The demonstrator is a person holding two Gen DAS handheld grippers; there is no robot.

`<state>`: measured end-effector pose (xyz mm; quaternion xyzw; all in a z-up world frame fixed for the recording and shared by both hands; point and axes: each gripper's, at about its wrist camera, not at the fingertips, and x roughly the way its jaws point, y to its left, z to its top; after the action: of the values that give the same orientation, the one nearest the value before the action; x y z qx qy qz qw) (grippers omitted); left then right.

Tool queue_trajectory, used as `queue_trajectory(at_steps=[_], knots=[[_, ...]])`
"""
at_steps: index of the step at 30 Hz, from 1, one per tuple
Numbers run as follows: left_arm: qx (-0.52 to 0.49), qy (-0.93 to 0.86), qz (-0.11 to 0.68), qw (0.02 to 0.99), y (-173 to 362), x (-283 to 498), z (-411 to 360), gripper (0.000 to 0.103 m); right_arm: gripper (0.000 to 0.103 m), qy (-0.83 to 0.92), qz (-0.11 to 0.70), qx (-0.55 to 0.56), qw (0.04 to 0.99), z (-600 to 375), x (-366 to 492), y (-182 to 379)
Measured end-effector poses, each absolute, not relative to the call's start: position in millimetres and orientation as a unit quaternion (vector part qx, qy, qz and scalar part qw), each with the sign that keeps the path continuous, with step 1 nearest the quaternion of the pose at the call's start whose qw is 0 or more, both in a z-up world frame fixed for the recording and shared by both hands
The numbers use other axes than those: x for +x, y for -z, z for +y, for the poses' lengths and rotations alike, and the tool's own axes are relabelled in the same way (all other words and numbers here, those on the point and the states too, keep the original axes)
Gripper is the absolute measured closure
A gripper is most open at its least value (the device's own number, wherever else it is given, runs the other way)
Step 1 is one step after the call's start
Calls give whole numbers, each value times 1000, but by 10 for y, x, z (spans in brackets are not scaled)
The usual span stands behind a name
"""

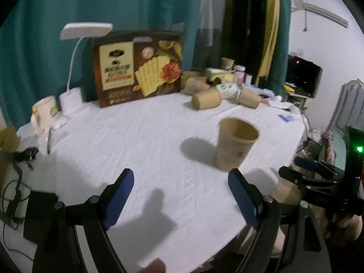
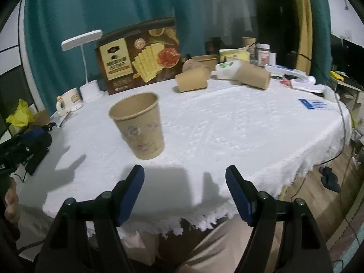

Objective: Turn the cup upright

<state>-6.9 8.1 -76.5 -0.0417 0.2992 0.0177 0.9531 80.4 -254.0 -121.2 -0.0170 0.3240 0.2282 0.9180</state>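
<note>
Paper cup (image 2: pixel 138 125) stands upright on the counter (image 2: pixel 227 125), mouth up. Both the left gripper (image 1: pixel 180 186) and right gripper (image 2: pixel 184 182) are released, empty. Risk: a passing finger could topple the light cup.

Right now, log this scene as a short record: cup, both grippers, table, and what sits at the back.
cup: paper cup upright, mouth up, free on the table
left gripper: open, empty
right gripper: open, empty, short of the cup
table: white cloth
back: cracker box, desk lamp, mug, paper cups lying on their sides
</note>
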Motion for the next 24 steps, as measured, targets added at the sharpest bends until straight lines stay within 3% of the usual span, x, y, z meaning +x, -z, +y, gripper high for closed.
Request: queue_trajectory(at_steps=[15, 24], knots=[[-6, 8, 191, 982, 75, -140, -261, 6, 29, -197, 219, -39, 955, -2862, 505, 152], [-2, 12, 108, 994, -342, -407, -224, 4, 22, -195, 153, -36, 968, -2924, 252, -361]])
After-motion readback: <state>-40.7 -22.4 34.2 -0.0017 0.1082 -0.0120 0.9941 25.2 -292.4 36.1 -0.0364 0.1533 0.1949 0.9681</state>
